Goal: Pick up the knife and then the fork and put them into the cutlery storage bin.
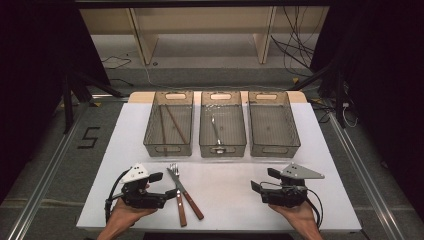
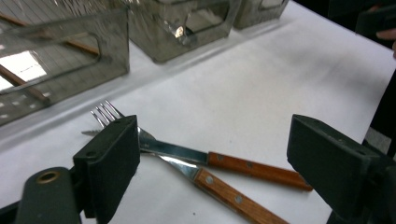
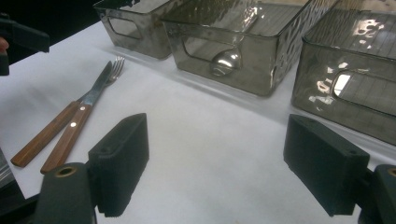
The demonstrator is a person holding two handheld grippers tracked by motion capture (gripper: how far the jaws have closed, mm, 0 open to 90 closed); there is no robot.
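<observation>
A fork and a knife, both with wooden handles, lie crossed on the white table near its front. My left gripper is open just left of them, jaws pointing right. In the left gripper view the fork's tines and the knife's blade lie between and beyond the open jaws of that gripper, untouched. My right gripper is open at the front right and holds nothing. Its own view shows the knife and fork far to the left.
Three clear grey bins stand in a row across the table's far half. The left bin holds two brown chopsticks, the middle bin a spoon, and the right bin looks empty. Bare white table lies between the grippers.
</observation>
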